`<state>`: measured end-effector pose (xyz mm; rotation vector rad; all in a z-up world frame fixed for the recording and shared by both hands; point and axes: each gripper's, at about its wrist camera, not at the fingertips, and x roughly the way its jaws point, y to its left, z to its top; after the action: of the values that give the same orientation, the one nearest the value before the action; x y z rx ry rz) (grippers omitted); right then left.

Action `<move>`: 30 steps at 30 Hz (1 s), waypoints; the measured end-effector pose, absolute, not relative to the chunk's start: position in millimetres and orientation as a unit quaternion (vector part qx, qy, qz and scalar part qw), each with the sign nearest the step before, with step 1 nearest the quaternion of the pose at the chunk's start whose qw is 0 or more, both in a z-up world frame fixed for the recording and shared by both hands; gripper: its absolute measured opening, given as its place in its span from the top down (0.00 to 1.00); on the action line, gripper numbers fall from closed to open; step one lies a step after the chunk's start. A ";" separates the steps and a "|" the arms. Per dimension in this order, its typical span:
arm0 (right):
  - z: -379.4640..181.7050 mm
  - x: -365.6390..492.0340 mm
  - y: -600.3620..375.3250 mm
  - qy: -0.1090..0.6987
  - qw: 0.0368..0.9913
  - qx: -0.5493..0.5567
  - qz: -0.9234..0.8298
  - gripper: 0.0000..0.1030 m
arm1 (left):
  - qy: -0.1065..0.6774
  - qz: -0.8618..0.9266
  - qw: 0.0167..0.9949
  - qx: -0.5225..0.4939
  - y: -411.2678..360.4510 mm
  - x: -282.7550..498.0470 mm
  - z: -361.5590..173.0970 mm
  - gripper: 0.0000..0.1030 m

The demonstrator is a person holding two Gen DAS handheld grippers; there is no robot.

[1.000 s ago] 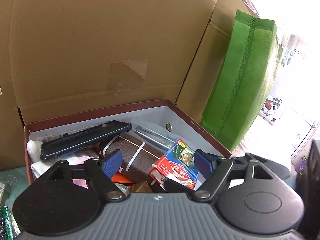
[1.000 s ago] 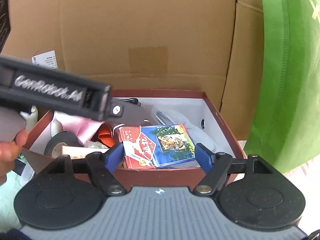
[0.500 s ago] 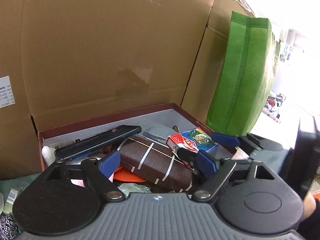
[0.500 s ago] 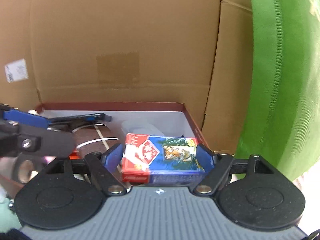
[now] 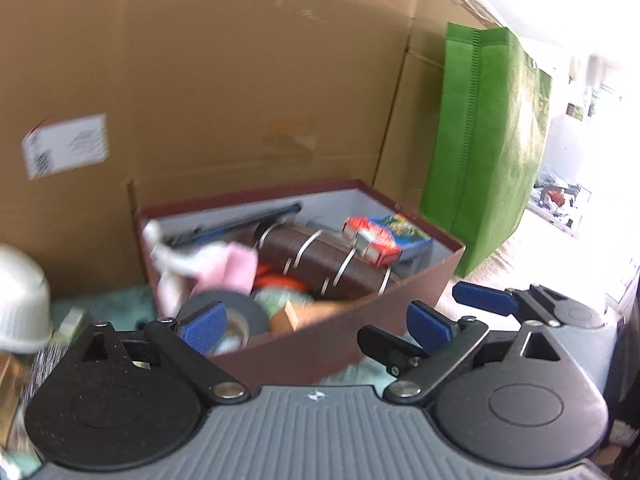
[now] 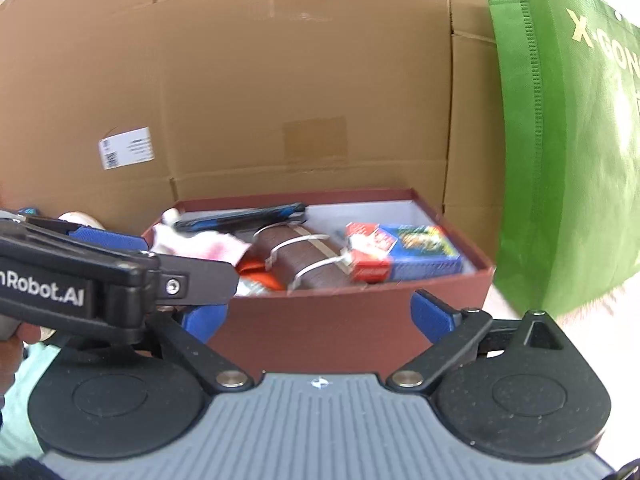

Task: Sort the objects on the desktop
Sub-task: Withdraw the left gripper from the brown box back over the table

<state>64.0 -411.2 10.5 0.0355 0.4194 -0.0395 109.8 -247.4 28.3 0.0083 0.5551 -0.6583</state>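
A dark red box (image 5: 332, 344) (image 6: 360, 320) holds sorted items: a red and blue card pack (image 5: 386, 234) (image 6: 404, 252) at the right, a brown striped case (image 5: 328, 260) (image 6: 304, 256), a dark phone (image 6: 240, 216), pink cloth (image 5: 228, 264) and a grey tape roll (image 5: 240, 316). My left gripper (image 5: 316, 324) is open and empty in front of the box. My right gripper (image 6: 320, 316) is open and empty, also in front of the box. The left gripper's body (image 6: 80, 280) crosses the right wrist view at left.
A tall cardboard wall (image 5: 240, 80) (image 6: 280, 80) stands behind the box. A green fabric bag (image 5: 488, 140) (image 6: 568, 140) stands to the right. A white rounded object (image 5: 20, 300) and small items lie at the left on a pale green mat (image 6: 24, 368).
Both grippers have pulled back out of the box. The right gripper has let go of the card pack, which now lies in the box's right side.
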 end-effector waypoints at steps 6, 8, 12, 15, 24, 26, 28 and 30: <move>-4.3 44.8 -370.7 0.236 0.972 0.005 -0.005 0.04 | 0.276 -0.250 0.927 0.044 -223.0 78.0 13.9 0.00; -8.7 39.9 -357.4 0.241 0.970 0.006 0.006 0.04 | 0.282 -0.248 0.926 0.033 -211.5 71.7 11.4 0.00; -14.5 31.6 -334.9 0.251 0.968 0.014 0.029 0.04 | 0.290 -0.228 0.929 0.030 -193.6 58.7 6.1 0.00; -17.4 27.1 -319.2 0.258 0.965 0.012 0.040 0.04 | 0.287 -0.217 0.932 0.033 -181.5 49.8 1.6 0.00; -26.9 20.1 -277.1 0.289 0.955 0.001 0.072 0.04 | 0.315 -0.191 0.930 0.005 -143.5 40.8 -14.8 0.00; -31.8 18.6 -266.5 0.296 0.951 -0.006 0.087 0.04 | 0.322 -0.186 0.928 -0.006 -130.8 39.1 -21.4 0.00; -37.1 18.7 -255.3 0.303 0.948 -0.013 0.099 0.04 | 0.331 -0.182 0.926 -0.018 -116.6 38.1 -27.3 0.00; -41.2 20.1 -244.6 0.307 0.945 -0.019 0.111 0.04 | 0.332 -0.176 0.926 -0.027 -103.5 36.0 -30.7 0.00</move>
<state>20.1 -244.6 -41.2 -0.0387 0.6260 0.2255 36.0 -103.5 -30.7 -0.0555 0.6798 -0.3610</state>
